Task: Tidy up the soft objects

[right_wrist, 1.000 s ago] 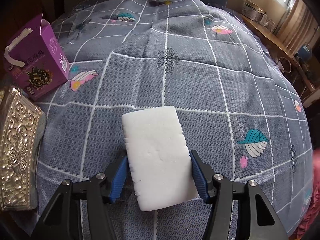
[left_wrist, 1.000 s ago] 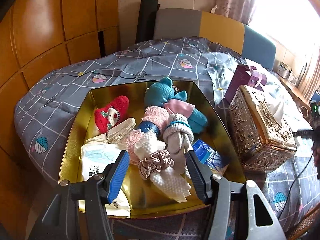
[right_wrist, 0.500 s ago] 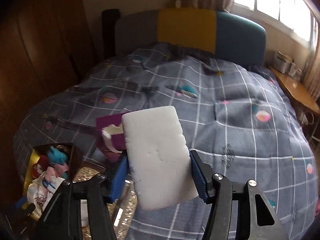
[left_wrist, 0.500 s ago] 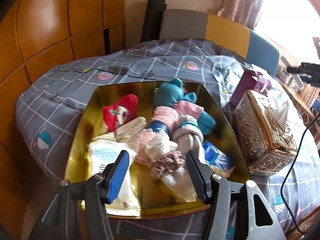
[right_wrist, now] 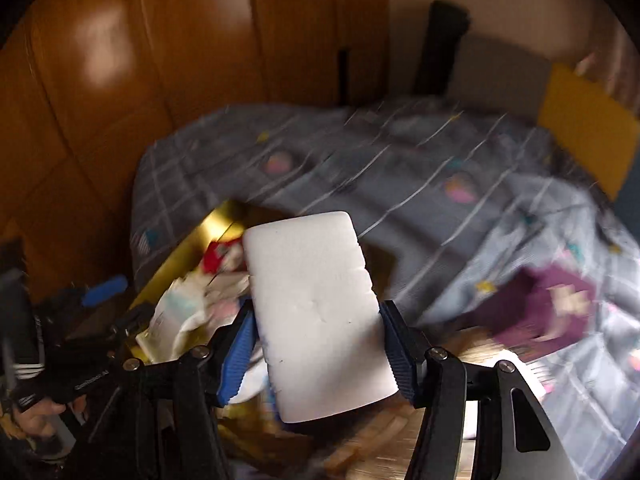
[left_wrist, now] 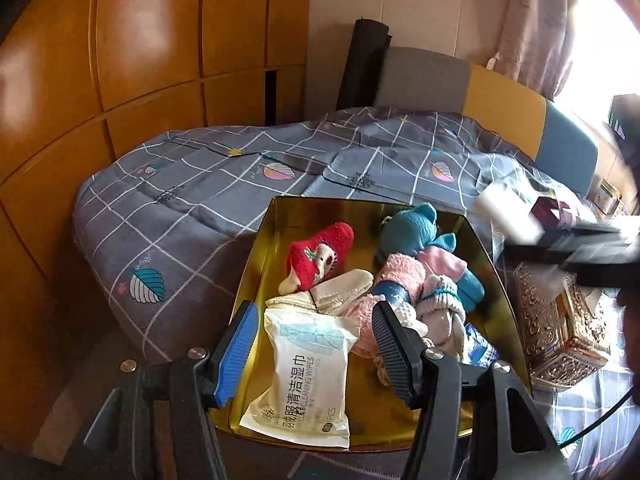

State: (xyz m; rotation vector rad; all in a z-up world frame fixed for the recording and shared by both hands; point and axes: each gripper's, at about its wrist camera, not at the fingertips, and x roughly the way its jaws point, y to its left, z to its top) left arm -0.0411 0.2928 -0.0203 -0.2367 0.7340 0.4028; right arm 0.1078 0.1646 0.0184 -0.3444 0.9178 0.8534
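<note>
right claw (right_wrist: 316, 348), clamped on the white sponge (right_wrist: 316, 312), just swung over from the bed to the gold tray (left_wrist: 256, 276), so drop-off looks next; left claw (left_wrist: 312, 350) hangs apart, empty.

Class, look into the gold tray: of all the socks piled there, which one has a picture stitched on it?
The red sock, lying toward the back left of the gold tray. It alone carries a white embroidered figure; the cream, pink and teal socks beside it show none.

Daylight glares from beyond the fingers' upper right; the right wrist view is dim and motion-blurred, with fisheye-bent edges.
</note>
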